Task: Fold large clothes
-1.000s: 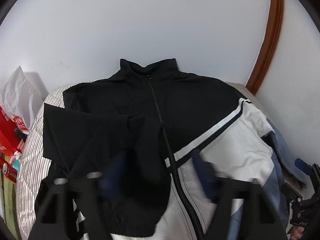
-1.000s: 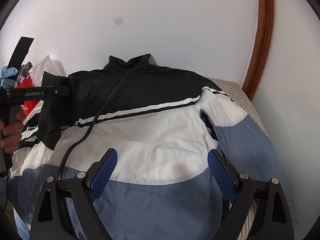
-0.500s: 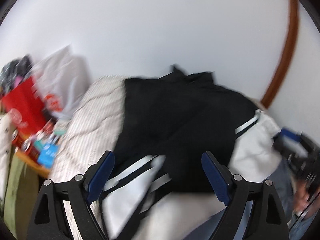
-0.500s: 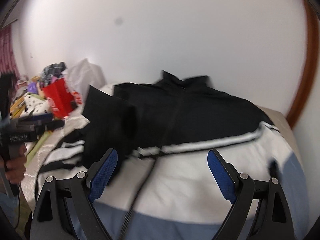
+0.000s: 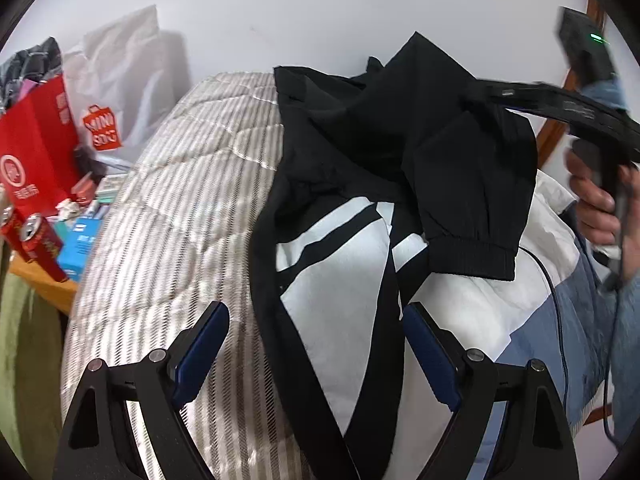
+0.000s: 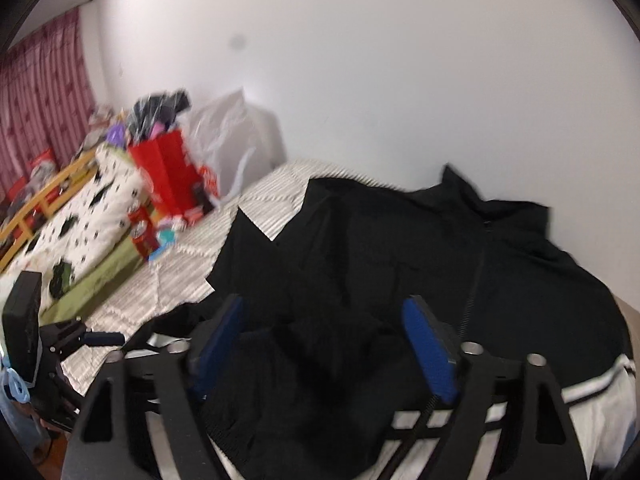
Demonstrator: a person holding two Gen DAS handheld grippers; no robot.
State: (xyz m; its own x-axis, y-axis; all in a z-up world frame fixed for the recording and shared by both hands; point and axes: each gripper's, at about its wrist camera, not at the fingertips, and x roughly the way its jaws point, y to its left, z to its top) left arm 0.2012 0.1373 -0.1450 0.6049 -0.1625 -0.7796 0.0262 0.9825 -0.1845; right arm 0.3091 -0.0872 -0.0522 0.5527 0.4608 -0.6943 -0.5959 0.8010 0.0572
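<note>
White wall backs the striped bed (image 5: 168,216), where the jacket (image 5: 344,280) lies spread, collar at the far side, its black sleeve (image 5: 472,200) folded across the chest with the cuff on the white panel. My left claw (image 5: 314,360) hangs open over the jacket's near left edge. My right claw (image 6: 324,344) is open above the black sleeve. Red bags (image 5: 36,152) crowd the far left.
</note>
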